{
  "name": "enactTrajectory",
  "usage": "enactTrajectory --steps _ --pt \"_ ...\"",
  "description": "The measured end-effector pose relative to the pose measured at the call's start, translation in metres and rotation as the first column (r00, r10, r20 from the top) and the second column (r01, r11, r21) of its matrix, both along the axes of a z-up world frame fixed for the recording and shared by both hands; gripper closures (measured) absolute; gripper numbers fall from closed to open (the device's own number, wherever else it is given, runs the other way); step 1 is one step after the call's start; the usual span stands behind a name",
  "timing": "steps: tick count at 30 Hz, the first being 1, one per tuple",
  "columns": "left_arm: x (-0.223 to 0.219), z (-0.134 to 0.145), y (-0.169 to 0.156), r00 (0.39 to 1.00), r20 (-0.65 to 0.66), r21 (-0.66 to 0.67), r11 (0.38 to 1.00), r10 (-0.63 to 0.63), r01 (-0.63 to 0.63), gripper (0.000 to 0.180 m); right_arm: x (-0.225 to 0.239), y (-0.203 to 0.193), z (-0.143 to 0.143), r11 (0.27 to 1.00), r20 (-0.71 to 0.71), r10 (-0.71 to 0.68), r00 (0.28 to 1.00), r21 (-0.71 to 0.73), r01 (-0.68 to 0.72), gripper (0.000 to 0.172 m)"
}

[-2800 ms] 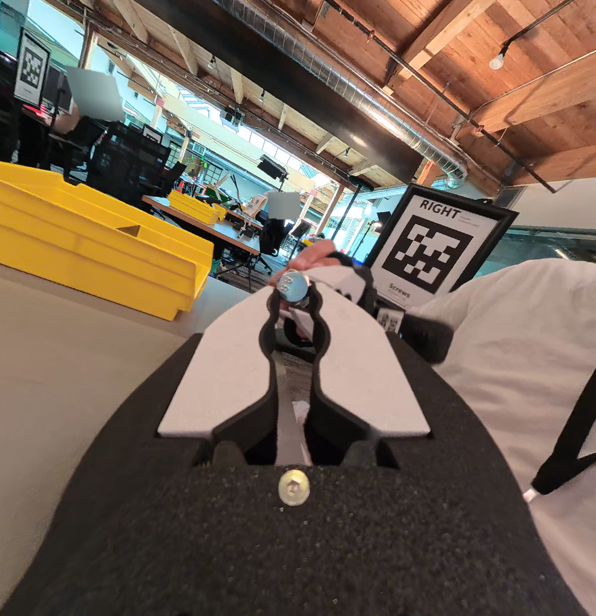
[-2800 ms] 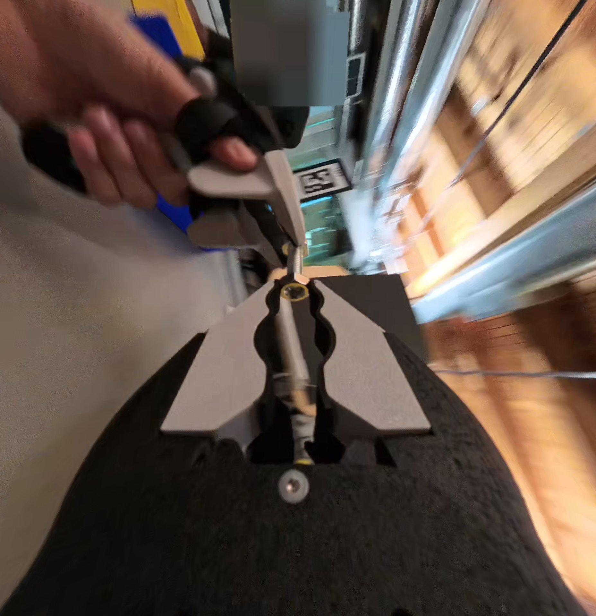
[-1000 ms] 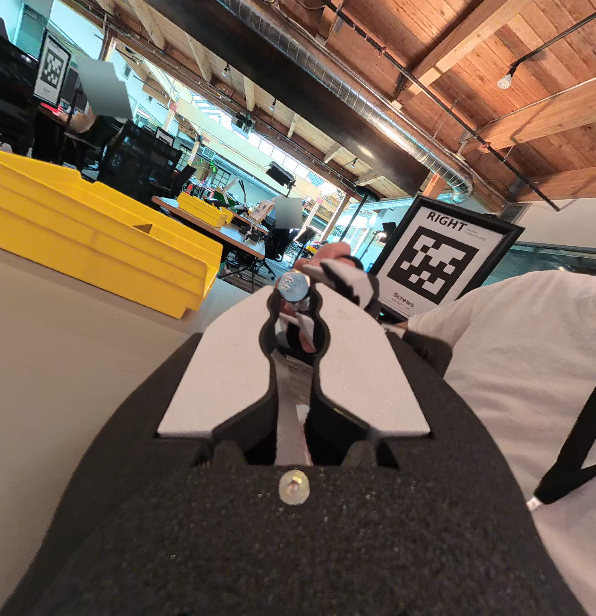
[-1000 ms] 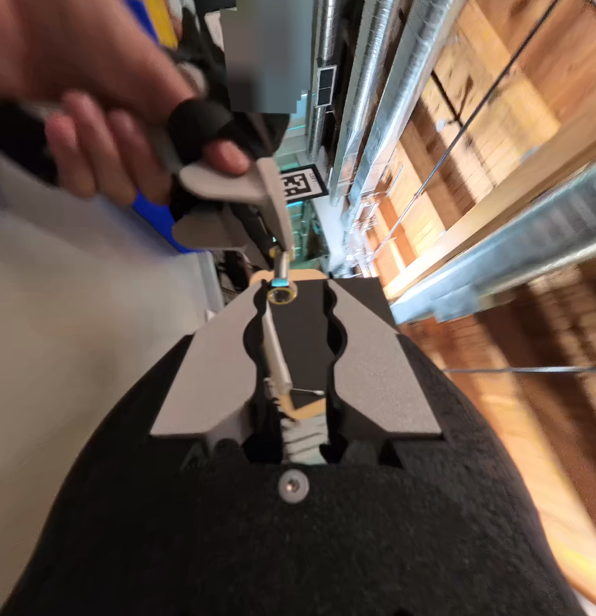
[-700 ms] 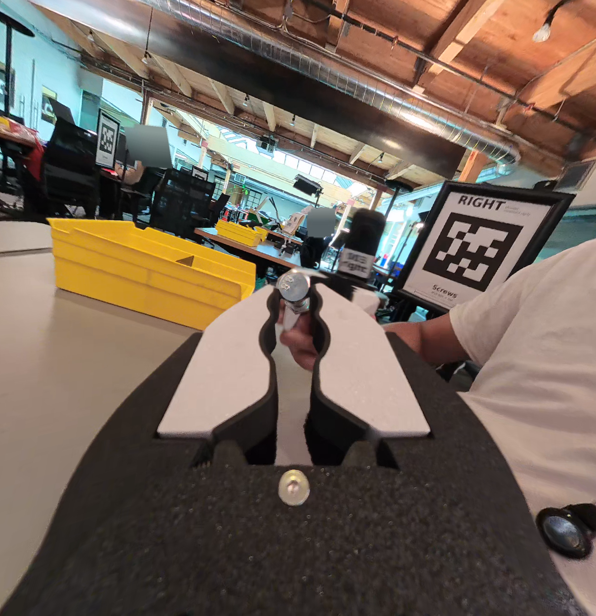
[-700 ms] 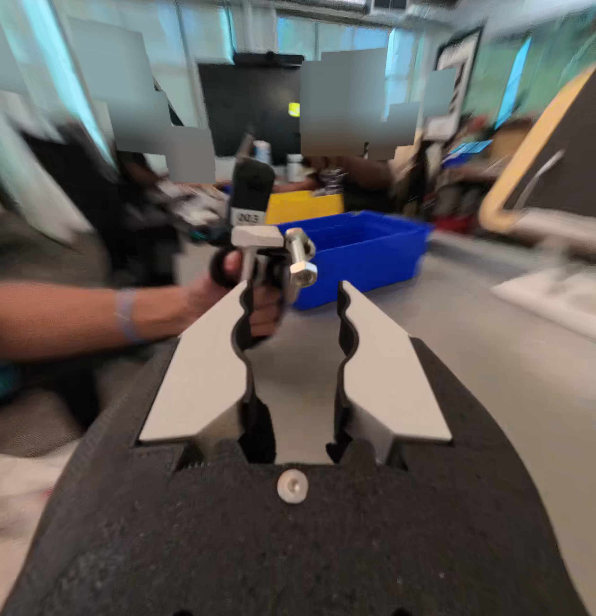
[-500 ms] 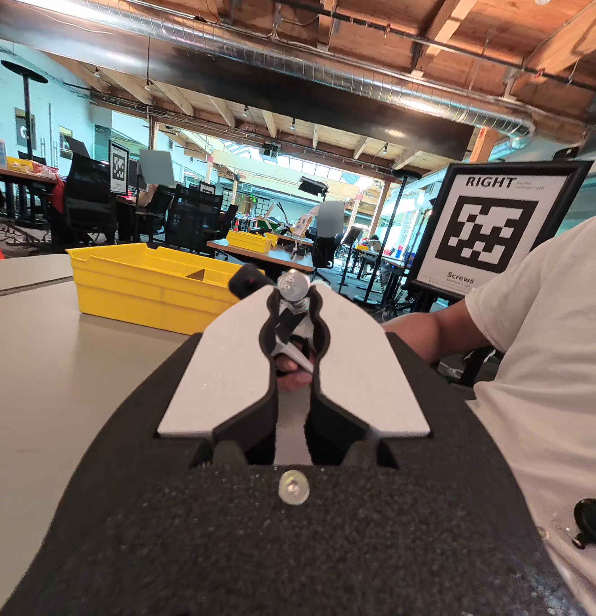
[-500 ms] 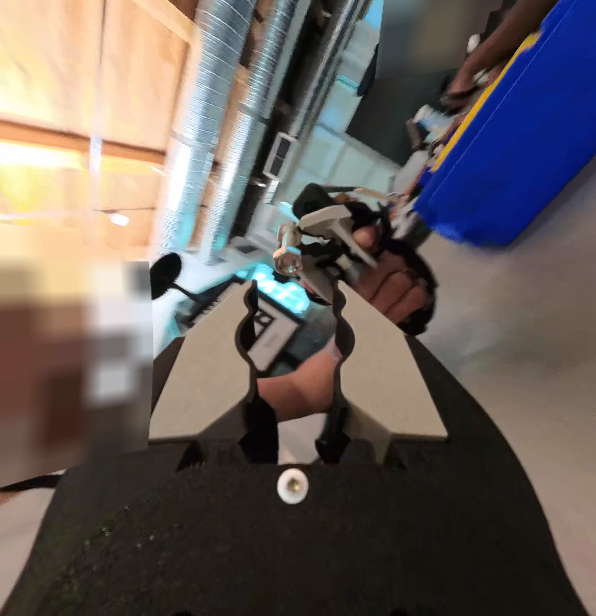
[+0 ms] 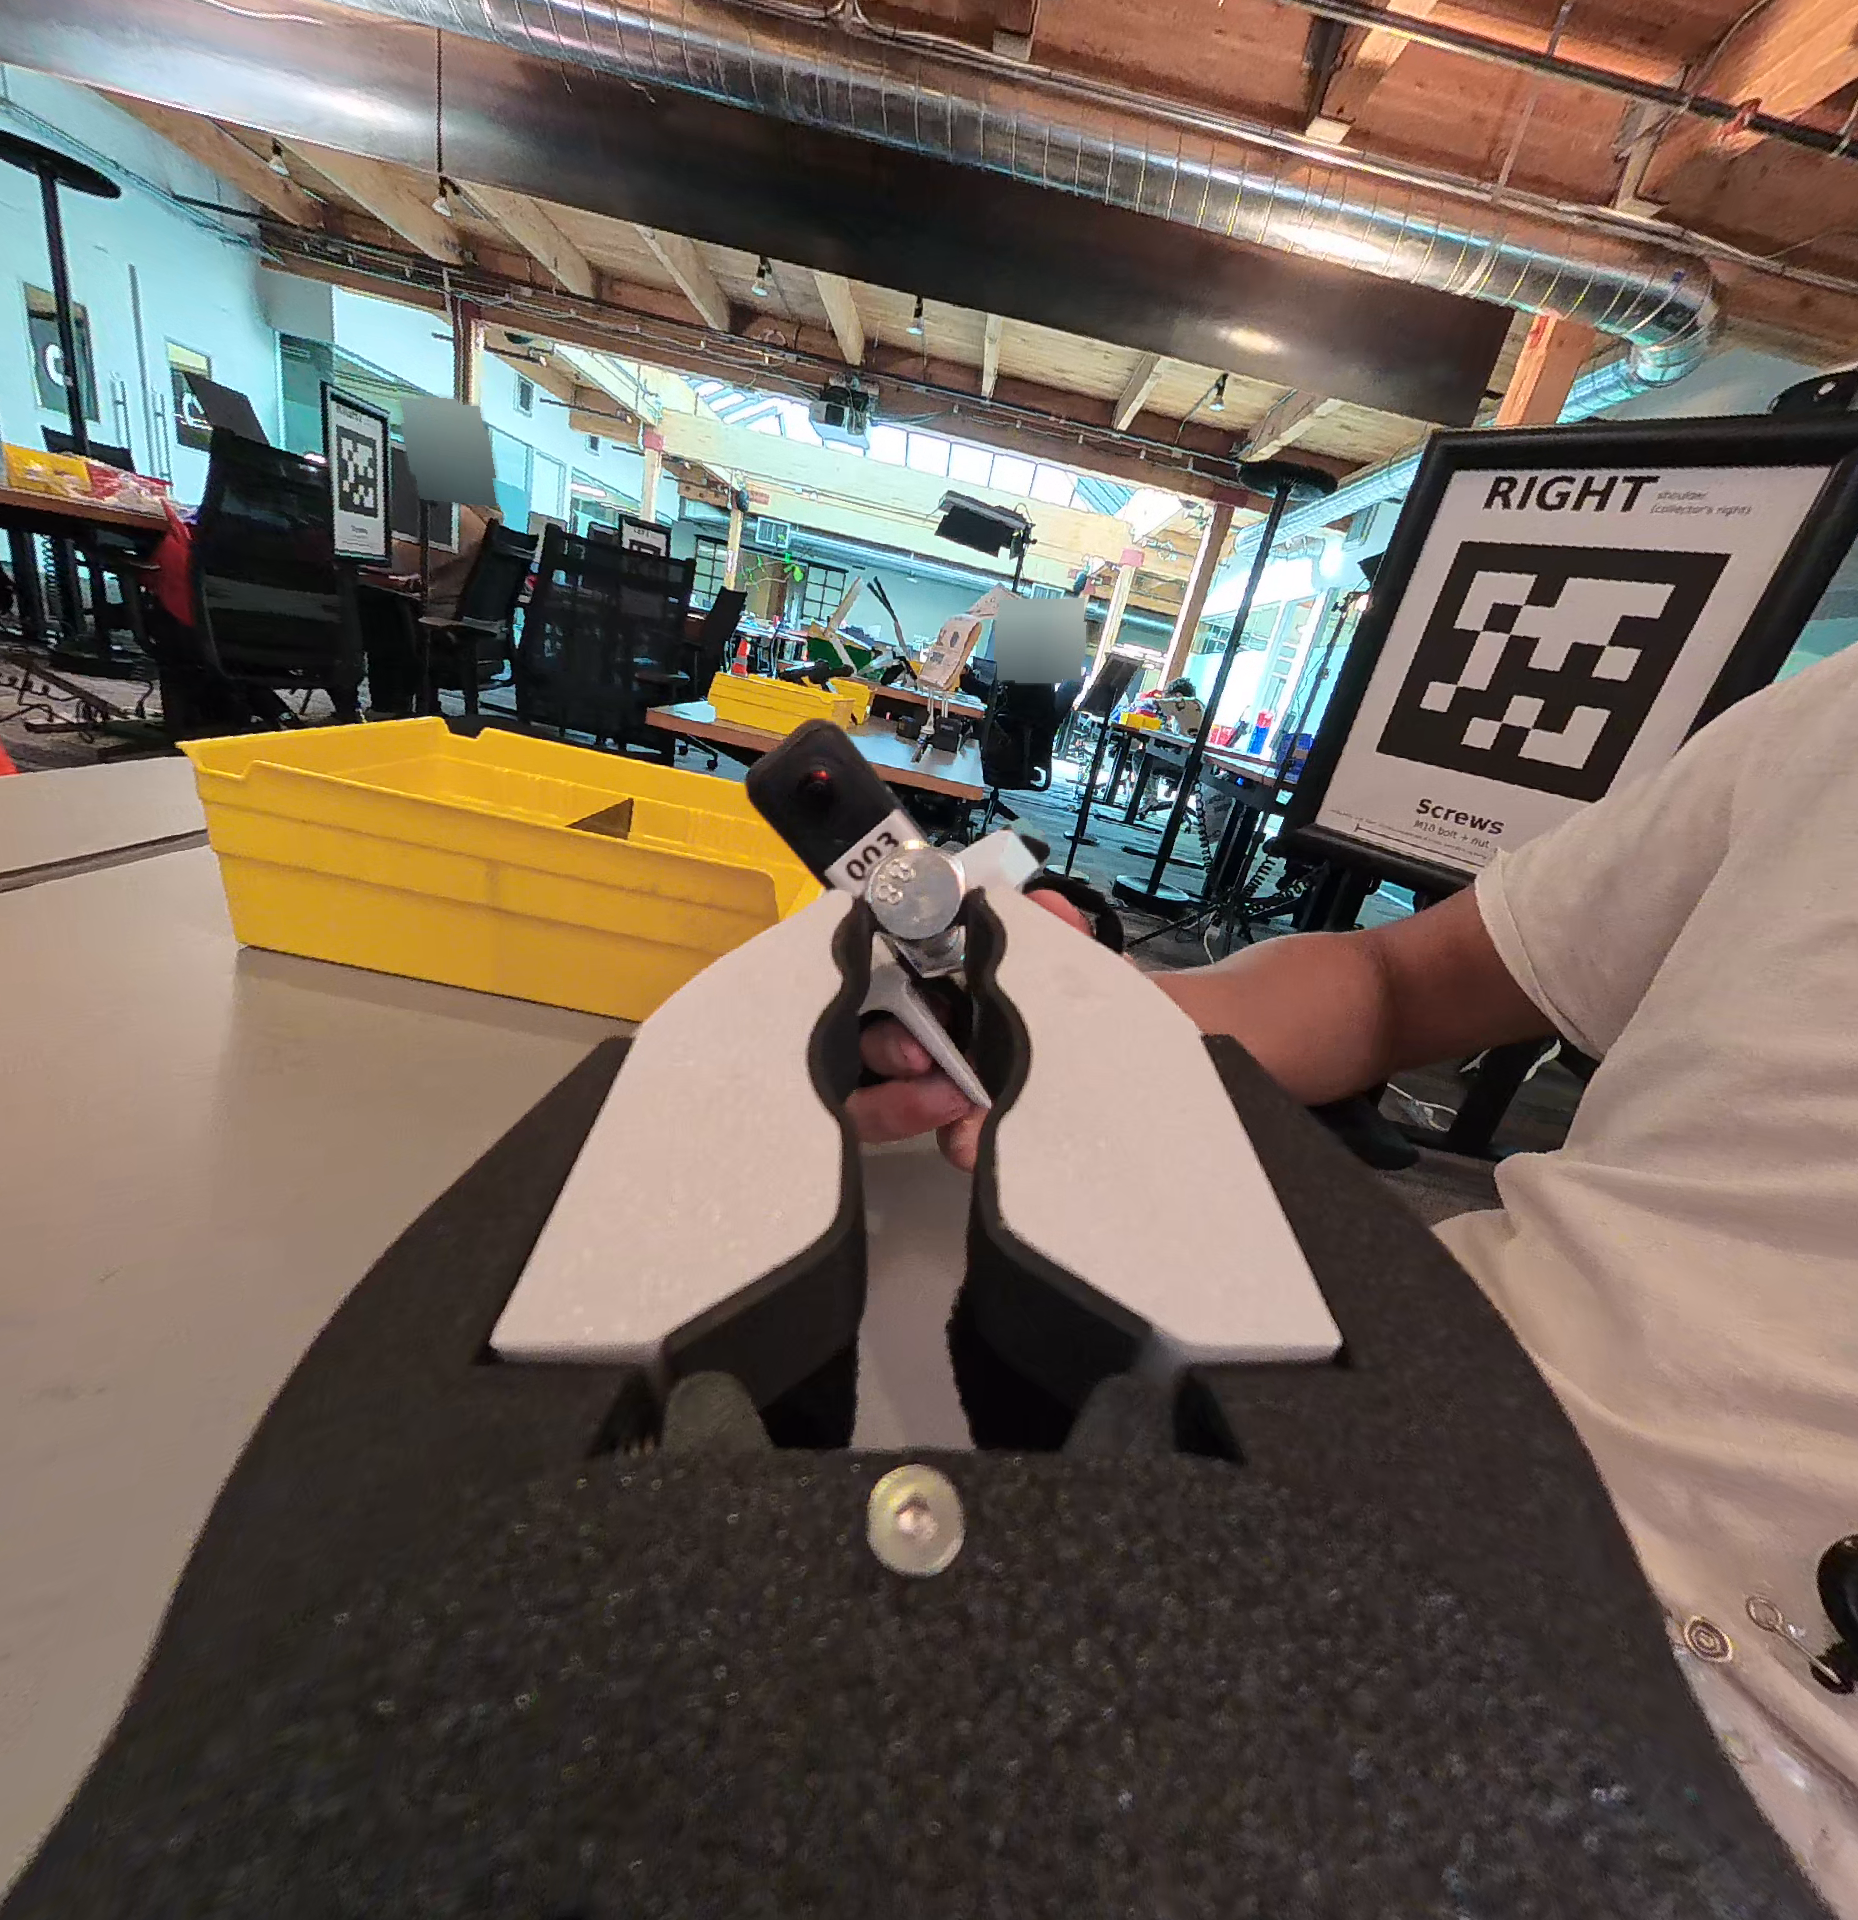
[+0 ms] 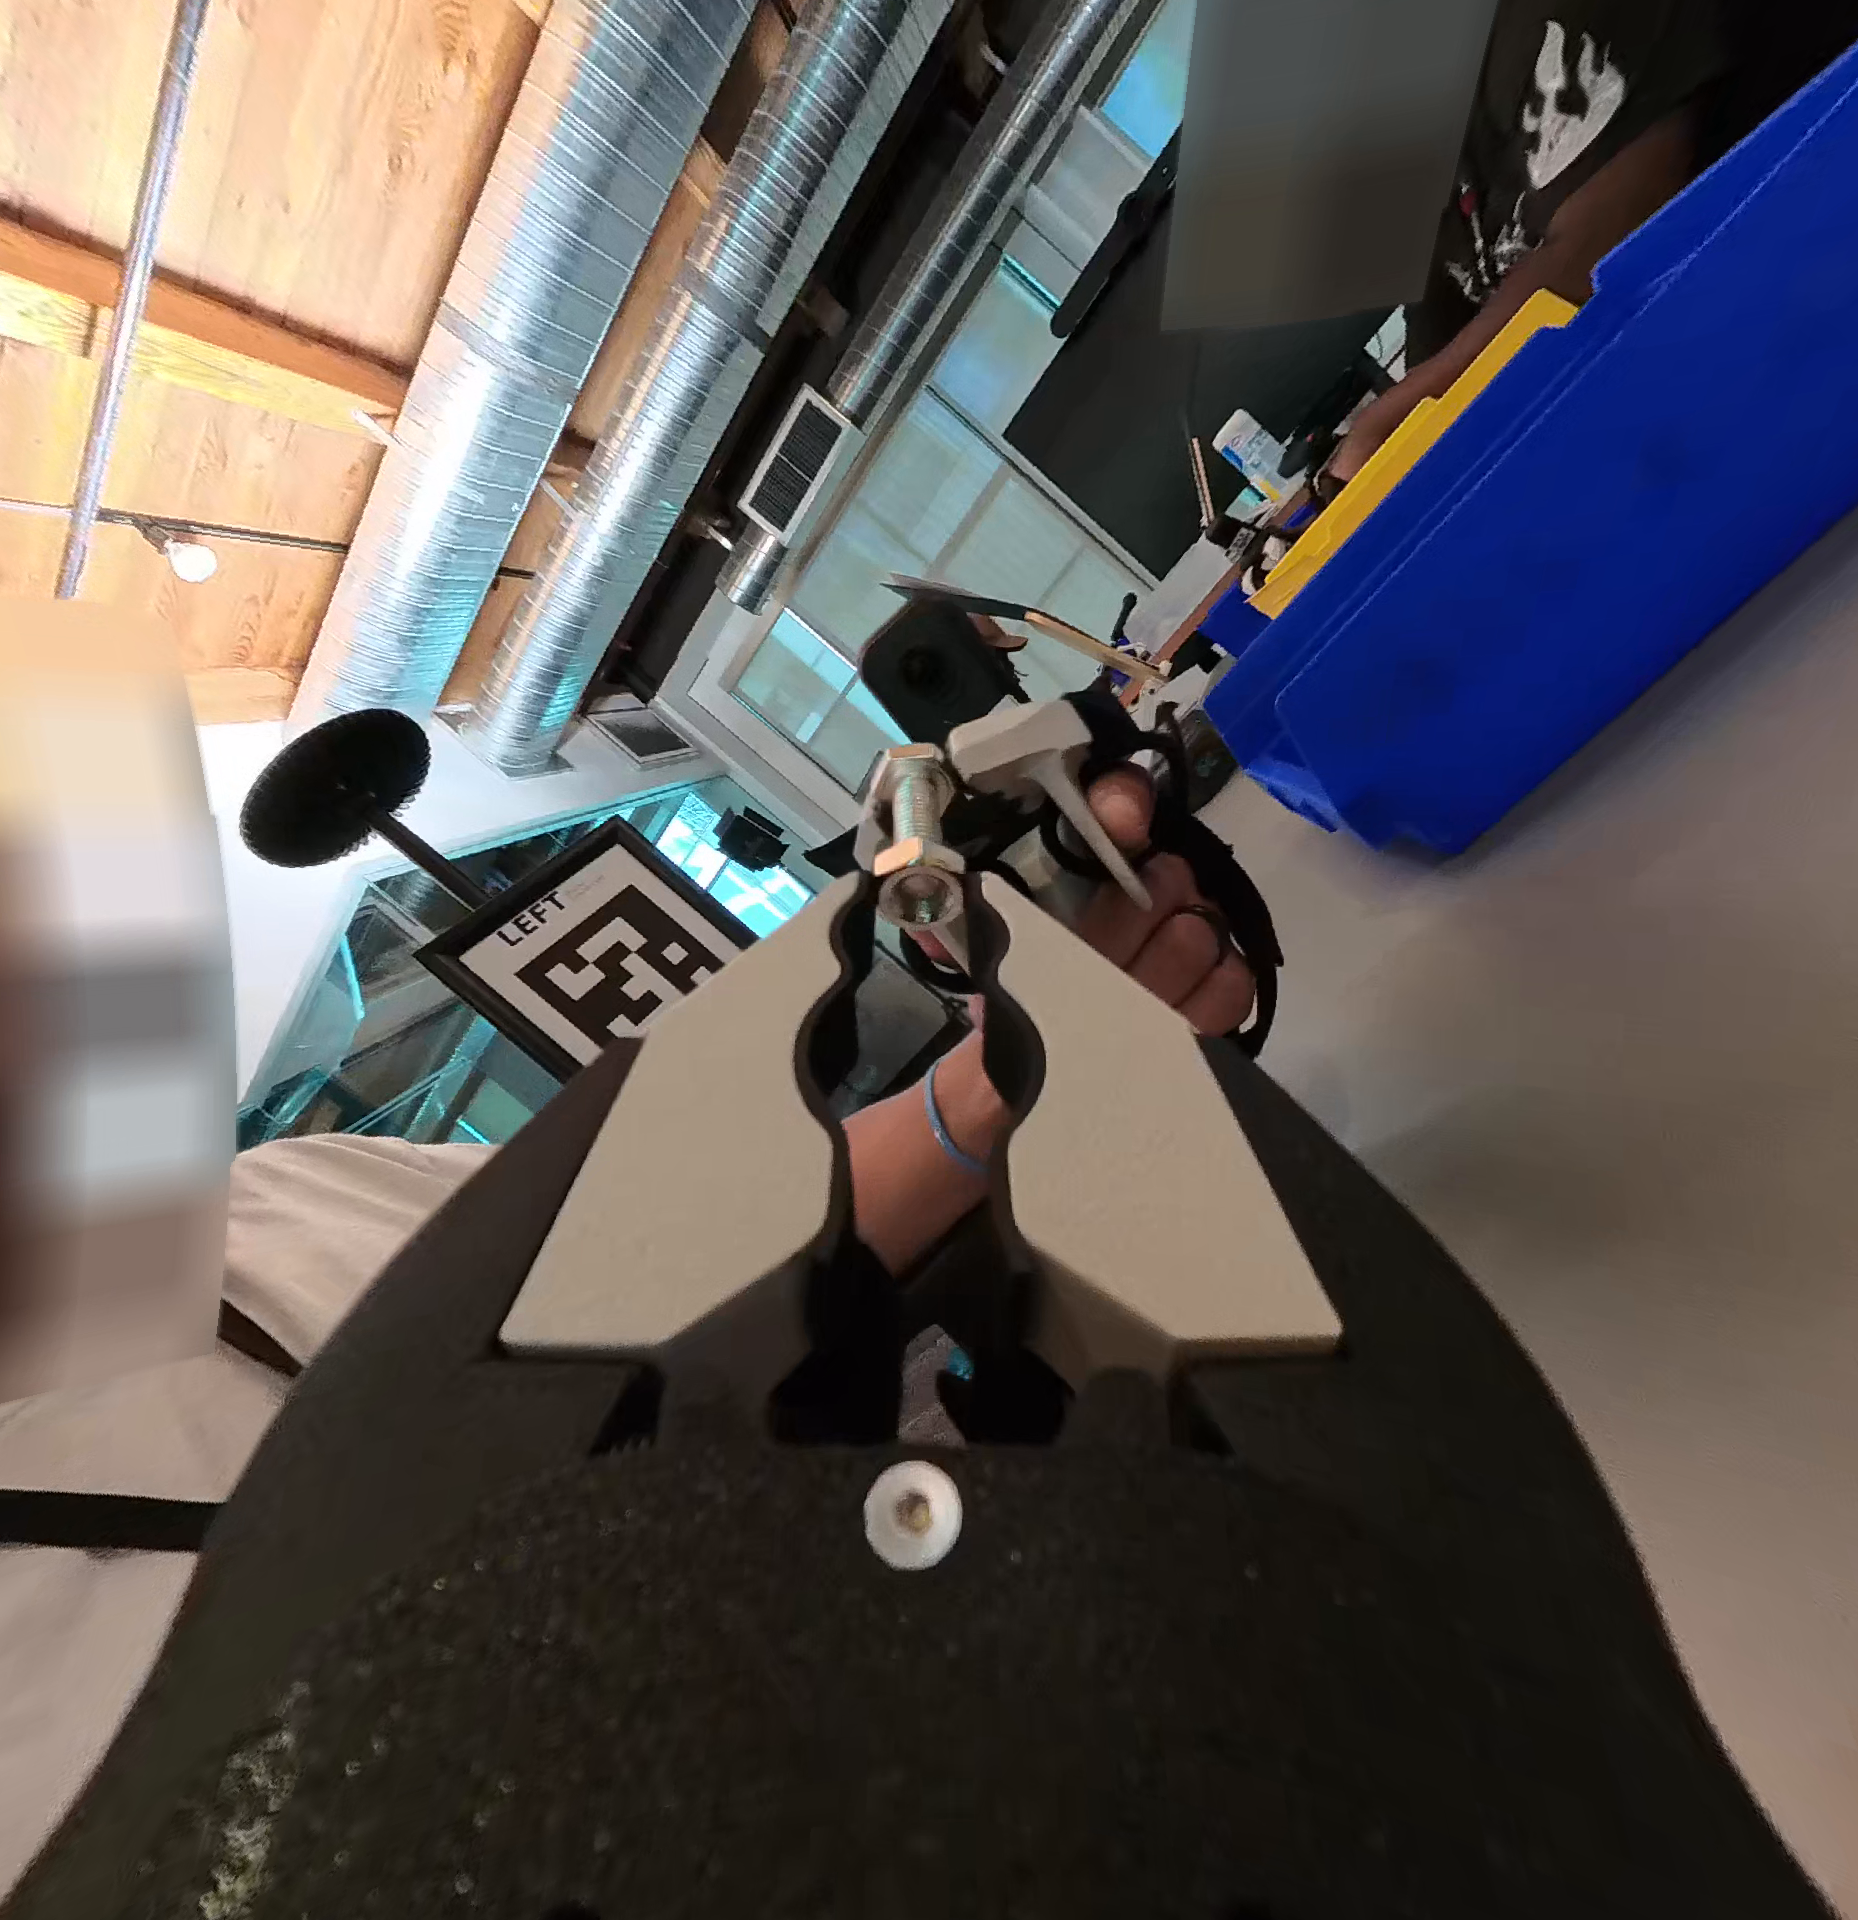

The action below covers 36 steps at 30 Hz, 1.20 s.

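My left gripper (image 9: 914, 920) is shut on the head of a silver bolt (image 9: 912, 894), held above the grey table (image 9: 125, 1143). In the right wrist view the bolt's threaded shaft (image 10: 909, 805) runs from the left gripper's fingers (image 10: 1018, 743) towards me. A silver hex nut (image 10: 920, 894) sits on its near end. My right gripper (image 10: 920, 904) is shut on that nut, both pads pressed on its sides. The right gripper's finger (image 9: 1003, 857) and camera (image 9: 816, 795) show just behind the bolt head in the left wrist view.
A yellow bin (image 9: 468, 831) stands on the table to the left. A blue bin (image 10: 1579, 520) stands at the far side. Framed marker signs (image 9: 1569, 644) (image 10: 592, 956) stand beside the table. A person's arm (image 9: 1320, 997) and white shirt (image 9: 1683, 1143) are at the right. Both grippers' tips are close together, under 4 cm apart.
My right gripper let go of the nut, opened wide, turned back round and came together on the nut again. My left gripper kept hold of the bolt and tipped down to level.
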<state>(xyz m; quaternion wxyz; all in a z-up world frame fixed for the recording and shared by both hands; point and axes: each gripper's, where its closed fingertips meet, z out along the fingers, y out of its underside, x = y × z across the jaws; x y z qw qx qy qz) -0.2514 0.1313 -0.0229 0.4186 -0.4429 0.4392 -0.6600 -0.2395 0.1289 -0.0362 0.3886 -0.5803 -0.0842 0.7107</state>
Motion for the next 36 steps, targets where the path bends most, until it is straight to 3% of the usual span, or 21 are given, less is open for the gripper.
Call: enactTrajectory --steps 3,5,6,8,10,12,14,16,20,22,25,29,30,31,33,34,36 --pt "0.0 0.0 0.0 1.0 0.005 -0.015 1.0 -0.002 0.002 0.164 0.002 0.001 0.003 0.992 0.073 -0.093 0.993 0.095 0.086 0.156" --pt "0.0 0.002 0.0 1.0 0.015 -0.059 0.998 -0.021 0.022 0.164 0.002 0.0 0.005 0.938 0.244 -0.249 0.937 0.3 0.171 0.155" --pt "0.0 0.002 0.001 0.999 0.015 -0.094 0.995 -0.033 0.034 0.164 0.002 0.001 0.004 0.878 0.356 -0.359 0.863 0.442 0.184 0.155" --pt "0.002 0.001 0.002 0.998 0.019 -0.184 0.98 -0.068 0.07 0.164 0.005 0.002 0.004 0.659 0.486 -0.638 0.597 0.745 0.099 0.155" --pt "0.004 0.003 0.001 0.994 0.044 -0.245 0.964 -0.098 0.106 0.164 0.008 0.001 0.008 0.38 0.398 -0.866 0.304 0.917 -0.118 0.155" --pt "0.007 0.001 0.0 0.991 0.044 -0.292 0.947 -0.127 0.135 0.164 0.011 -0.002 0.007 0.099 0.132 -0.99 0.049 0.902 -0.421 0.155" --pt "0.009 -0.005 -0.001 0.987 0.021 -0.336 0.929 -0.157 0.155 0.164 0.011 -0.005 0.002 -0.082 -0.163 -0.985 -0.059 0.737 -0.671 0.155" --pt "0.008 -0.008 0.006 0.99 0.019 -0.382 0.914 -0.138 0.135 0.164 0.009 -0.007 -0.005 -0.152 -0.279 -0.959 -0.04 0.629 -0.762 0.155" --pt "-0.006 -0.004 0.028 0.995 0.059 -0.418 0.903 -0.081 0.099 0.164 0.011 -0.008 0.005 -0.127 -0.186 -0.982 -0.021 0.743 -0.657 0.155" --pt "-0.012 -0.003 0.035 0.998 0.052 -0.397 0.916 -0.045 0.062 0.164 0.017 -0.004 0.008 -0.074 -0.105 -0.994 -0.021 0.815 -0.575 0.155" --pt "-0.015 -0.005 0.044 0.999 0.005 -0.326 0.945 0.043 -0.039 0.163 0.028 -0.001 0.023 0.03 0.049 -0.998 0.04 0.925 -0.38 0.155" --pt "-0.016 -0.02 0.064 0.959 -0.129 -0.176 0.946 0.251 -0.271 0.164 0.081 0.014 0.096 0.2 0.209 -0.973 0.098 0.975 -0.098 0.155" --pt "-0.016 -0.022 0.067 0.949 -0.143 -0.158 0.94 0.282 -0.303 0.164 0.101 0.019 0.121 0.253 0.255 -0.961 0.109 0.967 -0.034 0.155" --pt "-0.016 -0.023 0.069 0.943 -0.15 -0.155 0.935 0.297 -0.319 0.164 0.119 0.024 0.138 0.366 0.36 -0.923 0.139 0.931 0.014 0.155" --pt "-0.016 -0.027 0.073 0.937 -0.162 -0.177 0.926 0.308 -0.335 0.163 0.156 0.028 0.14 0.679 0.667 -0.728 0.158 0.734 0.028 0.155" --pt "-0.016 -0.03 0.074 0.935 -0.175 -0.194 0.92 0.31 -0.341 0.163 0.18 0.028 0.139 0.762 0.755 -0.647 0.11 0.645 0.051 0.155" --pt "-0.017 -0.033 0.076 0.936 -0.178 -0.227 0.913 0.303 -0.338 0.163 0.238 0.029 0.132 0.786 0.797 -0.602 -0.047 0.601 0.146 0.155"
